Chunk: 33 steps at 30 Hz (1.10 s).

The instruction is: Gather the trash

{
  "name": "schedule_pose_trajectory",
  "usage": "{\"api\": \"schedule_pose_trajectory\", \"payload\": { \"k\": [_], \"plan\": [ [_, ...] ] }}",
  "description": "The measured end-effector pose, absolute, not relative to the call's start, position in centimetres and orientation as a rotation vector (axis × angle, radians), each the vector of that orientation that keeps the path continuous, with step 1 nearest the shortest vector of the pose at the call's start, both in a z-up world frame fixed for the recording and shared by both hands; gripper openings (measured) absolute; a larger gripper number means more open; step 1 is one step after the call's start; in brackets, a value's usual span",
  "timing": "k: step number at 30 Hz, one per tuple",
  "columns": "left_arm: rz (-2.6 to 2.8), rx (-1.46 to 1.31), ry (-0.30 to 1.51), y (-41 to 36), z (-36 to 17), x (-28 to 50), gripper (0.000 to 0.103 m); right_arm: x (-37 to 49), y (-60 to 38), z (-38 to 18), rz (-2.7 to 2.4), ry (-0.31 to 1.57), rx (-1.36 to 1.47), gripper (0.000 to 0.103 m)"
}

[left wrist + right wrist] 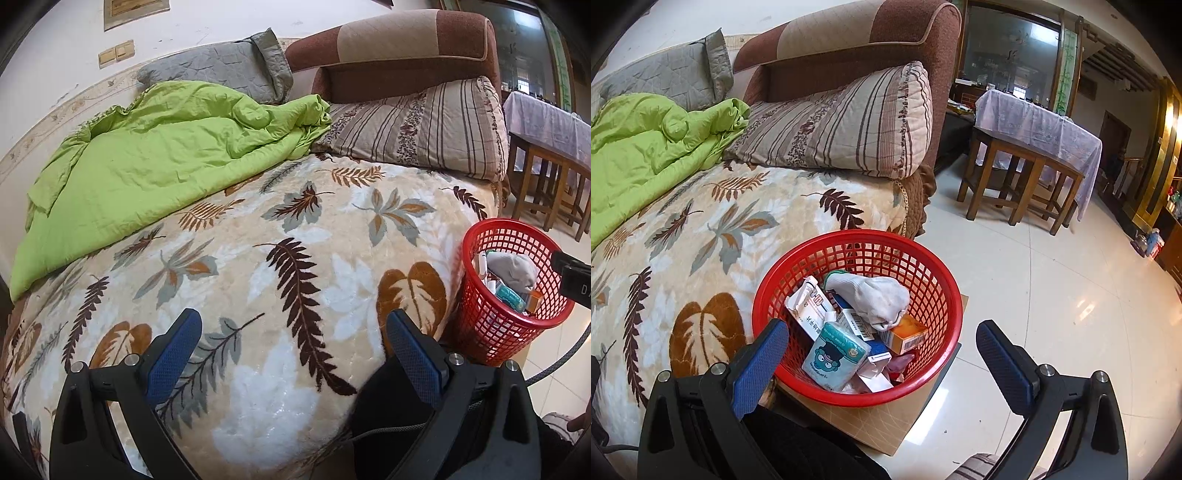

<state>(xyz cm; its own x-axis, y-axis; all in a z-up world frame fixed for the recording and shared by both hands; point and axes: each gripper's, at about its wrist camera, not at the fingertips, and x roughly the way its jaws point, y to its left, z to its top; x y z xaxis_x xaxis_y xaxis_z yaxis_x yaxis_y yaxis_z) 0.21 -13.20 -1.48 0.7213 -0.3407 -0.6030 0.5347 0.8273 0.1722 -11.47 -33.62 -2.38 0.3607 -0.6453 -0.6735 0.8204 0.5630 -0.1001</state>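
Two views: left wrist first, then right wrist.
Left tool (291, 332): blue-padded fingers spread wide, holding nothing, above a bed.
Bed (258, 229): covered by a cream blanket with a leaf print.
Quilt (147, 155): green, crumpled, at the bed's far left.
Pillow (417, 125): striped, against a brown headboard.
Basket (491, 332): red mesh, just beside the bed's right edge, trash inside.
Right tool (882, 343): fingers wide apart, gripping nothing, over the basket (945, 291).
Trash: a white glove (882, 299) on top, a teal tissue pack (834, 356), an orange box (905, 334) and white cartons (812, 306), all inside the basket.
Cardboard (886, 421): flat on the tiled floor, under the basket.
Desk (1034, 155): wooden, cloth-covered, well apart.
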Motion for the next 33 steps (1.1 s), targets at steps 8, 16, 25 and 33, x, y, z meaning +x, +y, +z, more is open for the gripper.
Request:
{"api": "schedule_pose_trajectory", "payload": {
  "k": [8, 16, 25, 33],
  "plan": [
    [-0.505, 0.346, 0.596, -13.23, -1.63, 0.23, 0.100, -11.46, -33.56, -2.38, -0.960, 0.731, 0.273, 0.103],
    [-0.507, 0.344, 0.598, -13.26, -1.64, 0.11, 0.100, -11.45, -33.56, -2.37, -0.960, 0.731, 0.271, 0.103],
    [-0.520, 0.349, 0.598, -13.55, -1.62, -0.21, 0.100, -11.44, -33.56, -2.35, -0.960, 0.732, 0.271, 0.103],
    [-0.521, 0.349, 0.600, -13.64, -1.62, -0.29, 0.100, -11.42, -33.54, -2.33, -0.958, 0.734, 0.271, 0.103]
  ]
}}
